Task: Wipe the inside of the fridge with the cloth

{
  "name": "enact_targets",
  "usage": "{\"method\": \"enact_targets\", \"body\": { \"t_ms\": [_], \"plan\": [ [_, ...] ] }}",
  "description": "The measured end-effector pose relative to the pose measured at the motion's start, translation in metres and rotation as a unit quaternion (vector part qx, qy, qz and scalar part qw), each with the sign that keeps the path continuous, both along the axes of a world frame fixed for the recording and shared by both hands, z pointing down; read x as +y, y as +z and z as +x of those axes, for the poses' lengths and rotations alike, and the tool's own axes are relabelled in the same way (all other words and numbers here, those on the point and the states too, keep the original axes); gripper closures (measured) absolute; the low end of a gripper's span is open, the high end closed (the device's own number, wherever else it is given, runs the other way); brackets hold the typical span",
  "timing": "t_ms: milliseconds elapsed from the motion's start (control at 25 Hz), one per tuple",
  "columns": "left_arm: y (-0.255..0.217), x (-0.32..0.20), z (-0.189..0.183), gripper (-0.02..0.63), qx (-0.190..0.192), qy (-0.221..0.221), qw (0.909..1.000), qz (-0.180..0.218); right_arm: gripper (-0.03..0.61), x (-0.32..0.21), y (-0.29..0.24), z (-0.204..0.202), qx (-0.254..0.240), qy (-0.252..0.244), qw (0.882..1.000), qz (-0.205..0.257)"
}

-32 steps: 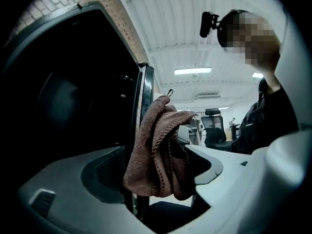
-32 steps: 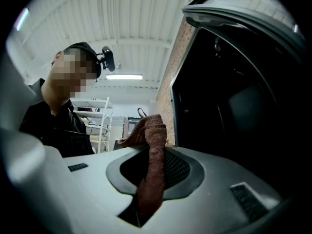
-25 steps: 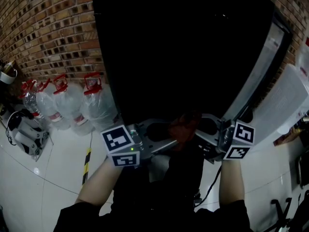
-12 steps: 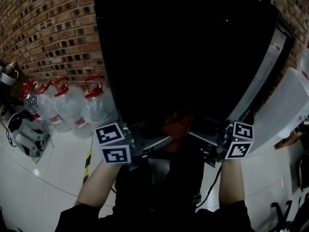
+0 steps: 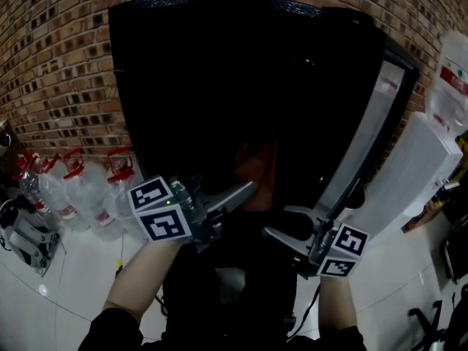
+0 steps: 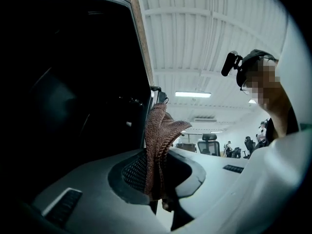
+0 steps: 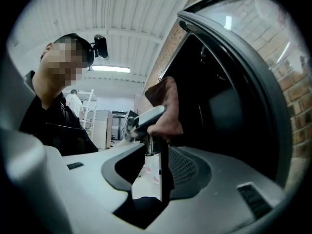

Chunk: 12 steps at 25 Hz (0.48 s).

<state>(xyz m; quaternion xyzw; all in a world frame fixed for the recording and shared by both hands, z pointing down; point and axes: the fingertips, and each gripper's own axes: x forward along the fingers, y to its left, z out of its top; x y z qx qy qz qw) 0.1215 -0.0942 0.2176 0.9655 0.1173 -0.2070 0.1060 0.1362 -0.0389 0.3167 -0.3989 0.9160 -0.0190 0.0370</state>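
The jaws of the left gripper [image 6: 156,152] are pressed together on a brown terry cloth [image 6: 160,128]. The fabric stands up from between the pads in a folded bunch. The jaws of the right gripper [image 7: 153,155] are spread by a narrow gap and pinch nothing; only the floor shows through it.

In the head view the left gripper is raised with its tips tilted upward. It holds the cloth at the lower front of the dark cavity of the tall black fridge [image 5: 219,72]. Whether the cloth touches an inner surface cannot be told.

The right gripper sits lower and to the right, apart from the cloth, near the foot of the open grey-framed glass door [image 5: 376,123]. A red brick wall [image 5: 58,50] rises behind the fridge. Clear plastic water bottles with red caps [image 5: 80,196] stand at its left.
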Motion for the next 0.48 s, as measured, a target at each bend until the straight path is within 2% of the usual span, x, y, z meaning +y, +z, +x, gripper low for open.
{"method": "enact_targets", "body": {
  "t_ms": [120,160,280,480],
  "plan": [
    [-0.036,-0.004,0.023,0.548,0.016,-0.004,0.9992,0.037,0.521,0.003,-0.006,0.015,0.006,0.048,0.999,0.023],
    [-0.046,-0.006,0.032,0.548,0.017,-0.008,0.9985,0.051,0.532,0.003,-0.008,0.018,0.009,0.058,0.998,0.027],
    [-0.074,-0.012,0.052,0.548,0.026,-0.008,0.9970,0.072,0.532,0.002,-0.009,0.021,0.029,0.070,0.997,0.028],
    [-0.108,-0.023,0.074,0.548,0.038,-0.003,0.9972,0.064,0.532,-0.014,-0.016,0.009,0.090,0.080,0.992,0.042]
  ]
}}
